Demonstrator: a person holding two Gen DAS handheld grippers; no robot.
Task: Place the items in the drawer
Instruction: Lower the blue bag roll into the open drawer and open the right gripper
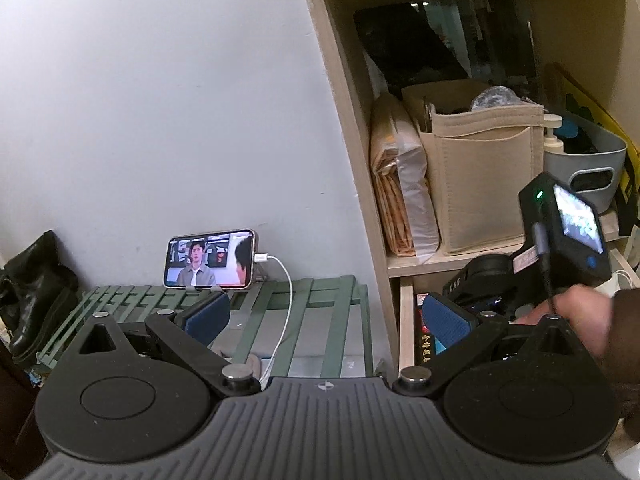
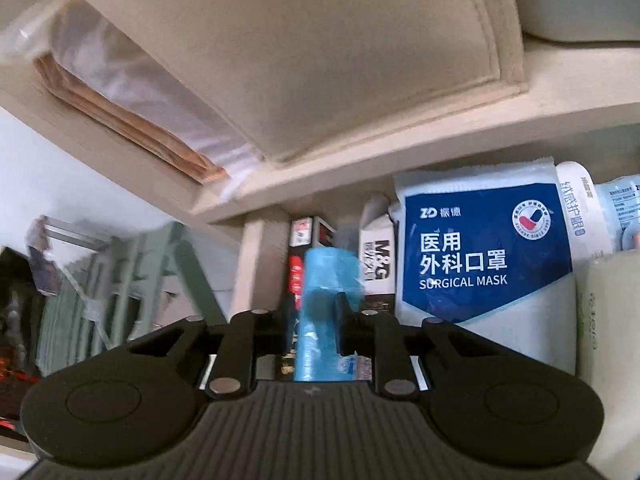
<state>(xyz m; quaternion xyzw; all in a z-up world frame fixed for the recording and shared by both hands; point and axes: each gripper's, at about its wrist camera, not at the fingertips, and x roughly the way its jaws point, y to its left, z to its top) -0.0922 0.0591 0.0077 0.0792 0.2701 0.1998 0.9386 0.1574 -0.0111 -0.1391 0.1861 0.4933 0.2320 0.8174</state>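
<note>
My right gripper is shut on a light blue plastic-wrapped roll that stands upright between its fingers, over the left part of the open wooden drawer. Inside the drawer stand a blue and white surgical mask pack, a grey M&G box and a red and black box. My left gripper is open and holds nothing, hovering above a green slatted rack left of the drawer's side wall. In the left wrist view, a hand and a small screen on the right tool show above the drawer.
A wooden shelf sits just over the drawer, carrying a beige felt organiser, flat paper packets and a grey basket. A phone with a white cable leans on the wall. Black shoes lie far left.
</note>
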